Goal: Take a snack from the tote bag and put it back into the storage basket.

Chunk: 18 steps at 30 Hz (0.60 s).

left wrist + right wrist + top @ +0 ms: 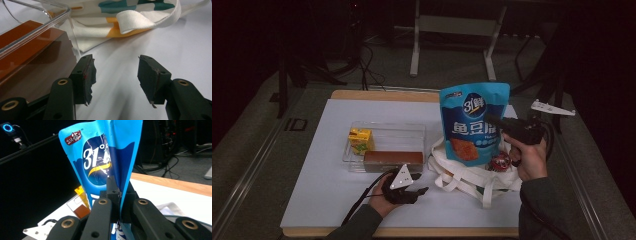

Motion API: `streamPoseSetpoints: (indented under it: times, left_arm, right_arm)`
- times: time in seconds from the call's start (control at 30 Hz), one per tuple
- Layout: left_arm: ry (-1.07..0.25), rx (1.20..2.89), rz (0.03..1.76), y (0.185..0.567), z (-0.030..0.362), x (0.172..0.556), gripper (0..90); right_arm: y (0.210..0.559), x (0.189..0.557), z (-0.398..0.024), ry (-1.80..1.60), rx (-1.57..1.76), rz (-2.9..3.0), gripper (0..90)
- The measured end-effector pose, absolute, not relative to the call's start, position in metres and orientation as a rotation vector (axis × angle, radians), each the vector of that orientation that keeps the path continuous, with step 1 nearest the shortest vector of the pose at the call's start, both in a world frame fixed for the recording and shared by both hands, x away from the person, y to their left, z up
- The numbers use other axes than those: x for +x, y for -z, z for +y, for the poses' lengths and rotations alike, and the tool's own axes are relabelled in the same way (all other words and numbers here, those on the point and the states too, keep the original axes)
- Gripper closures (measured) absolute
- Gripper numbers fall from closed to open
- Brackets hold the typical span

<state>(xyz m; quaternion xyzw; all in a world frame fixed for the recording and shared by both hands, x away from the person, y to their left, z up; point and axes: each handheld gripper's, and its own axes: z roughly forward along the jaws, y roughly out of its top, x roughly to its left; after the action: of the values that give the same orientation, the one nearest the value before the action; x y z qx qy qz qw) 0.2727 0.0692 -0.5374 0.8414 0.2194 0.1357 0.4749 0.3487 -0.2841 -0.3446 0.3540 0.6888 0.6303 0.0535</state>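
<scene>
Fingers: our right gripper (pixel 498 125) pinches the blue snack pouch (pixel 473 120) by its side edge, upright above the tote bag (pixel 462 175) | left gripper (pixel 115 75) fingers spread, empty, on the desk (pixel 327 195) | handling: we judge it light, crinkly, slippery; grip the seam.

Left hand-held gripper (pixel 421 190) rests low, jaws apart; right hand-held gripper (pixel 490 120) is raised, jaws pinched together.

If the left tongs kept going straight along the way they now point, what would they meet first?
Probably the white canvas tote bag. The open left tongs point across bare white tabletop towards its folded strap, with the clear plastic tray just off to one side. Depth is hard to judge.
</scene>
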Motion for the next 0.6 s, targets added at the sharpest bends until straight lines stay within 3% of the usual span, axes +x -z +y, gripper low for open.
streamPoseSetpoints:
  times: [0.6]
  left_arm:
    - [-0.331,2.058,0.535,0.537,0.069,0.273,46.2]
  right_arm:
    - [0.339,0.35,-0.243,-2.011,1.021,2.125,88.8]
